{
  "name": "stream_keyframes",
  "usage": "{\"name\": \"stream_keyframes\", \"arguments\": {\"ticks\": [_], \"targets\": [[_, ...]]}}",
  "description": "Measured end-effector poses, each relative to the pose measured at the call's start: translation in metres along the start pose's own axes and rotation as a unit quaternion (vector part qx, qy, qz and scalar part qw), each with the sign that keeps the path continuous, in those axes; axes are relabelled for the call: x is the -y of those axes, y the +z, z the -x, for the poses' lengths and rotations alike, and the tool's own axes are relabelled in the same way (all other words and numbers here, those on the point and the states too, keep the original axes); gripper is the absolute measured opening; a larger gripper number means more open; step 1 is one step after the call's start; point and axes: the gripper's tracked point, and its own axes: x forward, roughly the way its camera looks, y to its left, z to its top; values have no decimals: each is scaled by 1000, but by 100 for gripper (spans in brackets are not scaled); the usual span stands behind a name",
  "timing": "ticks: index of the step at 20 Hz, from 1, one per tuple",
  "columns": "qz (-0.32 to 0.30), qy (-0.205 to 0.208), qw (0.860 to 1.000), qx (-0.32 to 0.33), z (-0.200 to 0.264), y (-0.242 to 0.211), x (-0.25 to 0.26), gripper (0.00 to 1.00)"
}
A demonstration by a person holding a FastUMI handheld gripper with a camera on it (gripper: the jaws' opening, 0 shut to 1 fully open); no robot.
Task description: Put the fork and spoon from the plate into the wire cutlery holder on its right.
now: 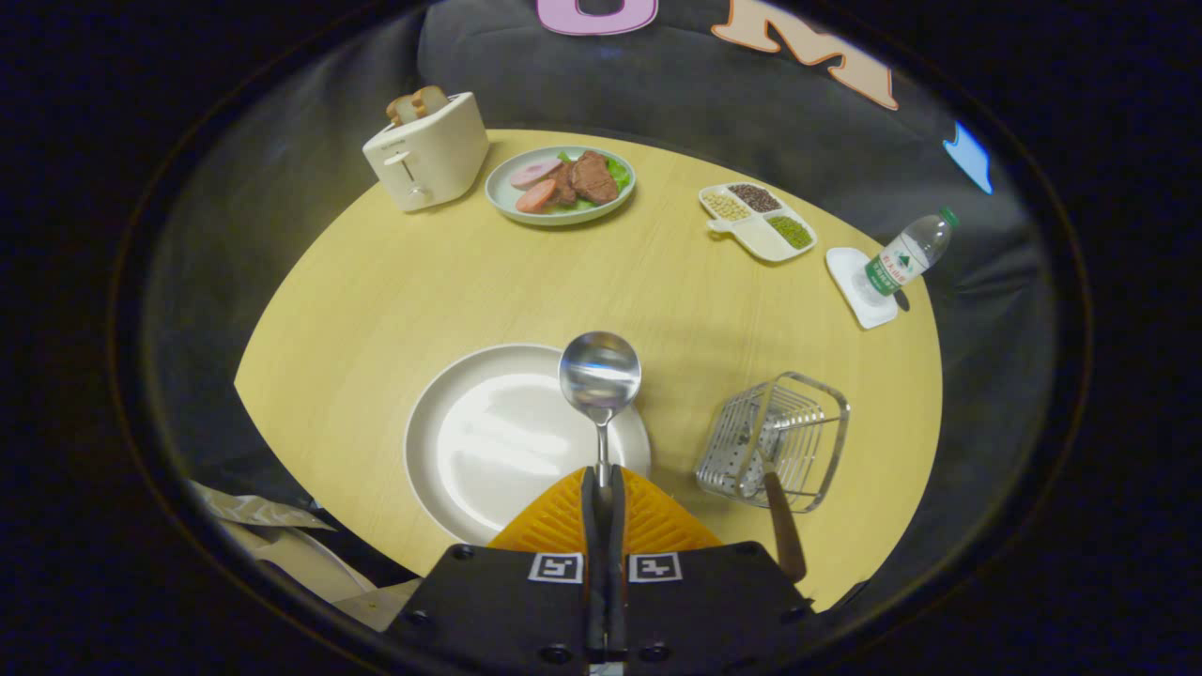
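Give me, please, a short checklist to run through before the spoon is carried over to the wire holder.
1. Grip: gripper fingers closed on the spoon handle: ok.
2. Spoon lifted off the plate: cannot tell; bowl points forward over the plate's rim.
3. Fork already in the wire cutlery holder, handle leaning out towards the gripper: ok.
4. Room left in the holder beside the fork: ok.
5. Path from plate to holder free of other things: ok.

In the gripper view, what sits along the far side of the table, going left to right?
Toaster → plate of meat → divided tray of grains → water bottle. Nearer, the fingers hold the spoon.
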Motion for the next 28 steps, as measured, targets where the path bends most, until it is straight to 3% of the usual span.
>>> {"name": "stream_keyframes", "arguments": {"ticks": [12, 20, 28], "targets": [[-9, -51, 999, 0, 30, 13, 79, 4], [13, -85, 995, -48, 26, -11, 127, 4], [27, -88, 994, -60, 17, -17, 129, 9]]}}
